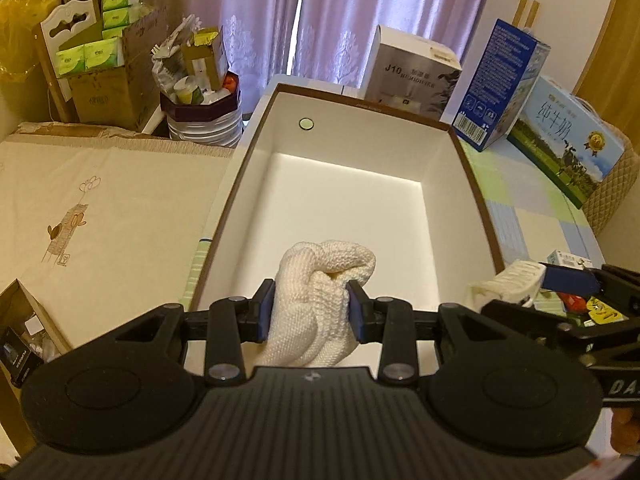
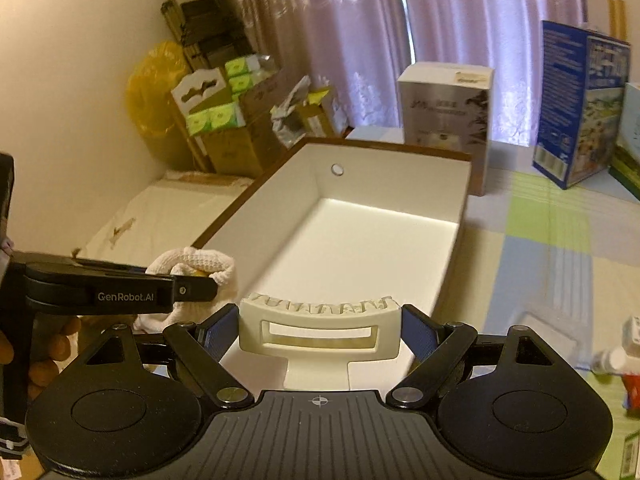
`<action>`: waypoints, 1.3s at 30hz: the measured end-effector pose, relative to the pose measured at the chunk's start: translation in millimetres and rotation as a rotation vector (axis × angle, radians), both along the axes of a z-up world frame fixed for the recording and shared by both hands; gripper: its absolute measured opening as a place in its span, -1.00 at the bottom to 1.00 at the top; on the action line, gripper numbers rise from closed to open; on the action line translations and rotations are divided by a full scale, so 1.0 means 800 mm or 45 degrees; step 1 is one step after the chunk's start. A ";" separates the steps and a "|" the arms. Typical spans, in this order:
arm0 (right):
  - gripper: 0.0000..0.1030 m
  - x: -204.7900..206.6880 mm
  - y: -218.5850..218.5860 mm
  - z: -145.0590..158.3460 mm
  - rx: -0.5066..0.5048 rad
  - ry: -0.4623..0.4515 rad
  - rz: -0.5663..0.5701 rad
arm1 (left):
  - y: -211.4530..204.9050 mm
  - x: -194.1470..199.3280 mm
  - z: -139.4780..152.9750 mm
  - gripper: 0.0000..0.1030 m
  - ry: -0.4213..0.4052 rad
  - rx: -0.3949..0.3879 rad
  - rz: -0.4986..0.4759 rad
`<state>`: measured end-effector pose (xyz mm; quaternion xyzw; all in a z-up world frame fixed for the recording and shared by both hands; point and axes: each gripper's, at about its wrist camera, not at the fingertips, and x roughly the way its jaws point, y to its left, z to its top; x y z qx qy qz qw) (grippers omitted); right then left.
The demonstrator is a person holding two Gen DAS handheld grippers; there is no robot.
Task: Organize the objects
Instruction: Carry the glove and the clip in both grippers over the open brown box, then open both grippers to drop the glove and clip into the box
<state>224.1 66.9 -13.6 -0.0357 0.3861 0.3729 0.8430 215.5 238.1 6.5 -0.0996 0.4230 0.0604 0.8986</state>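
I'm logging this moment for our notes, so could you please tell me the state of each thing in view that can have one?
Left gripper: shut on the white knitted glove, above the box's near end.
Right gripper: shut on the cream brush, held at the box's near edge.
White box: open, lidless, nothing on its floor.
J10 carton: upright, closed.
Blue carton: upright.

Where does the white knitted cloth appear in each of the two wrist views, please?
Left wrist view: the white knitted cloth sits at lower centre, clamped in the left gripper above the near end of the open box.
Right wrist view: the cloth is at left of centre, in the left gripper's fingertips by the box's near left corner.
Shared landmark: the round disc on the box's far inner wall.
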 end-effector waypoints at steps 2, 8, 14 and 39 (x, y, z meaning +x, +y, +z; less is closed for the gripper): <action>0.61 0.005 0.011 -0.008 -0.026 0.012 0.019 | 0.004 0.006 -0.004 -0.37 0.013 0.002 -0.008; 0.61 0.017 0.037 -0.039 -0.131 0.055 0.058 | 0.013 0.021 -0.029 -0.37 0.093 -0.018 -0.024; 0.61 0.024 0.049 -0.059 -0.223 0.070 0.075 | 0.019 0.026 -0.044 -0.37 0.131 -0.037 -0.044; 0.65 0.015 0.050 -0.057 -0.282 0.056 0.080 | 0.016 0.029 -0.044 -0.37 0.119 -0.022 -0.086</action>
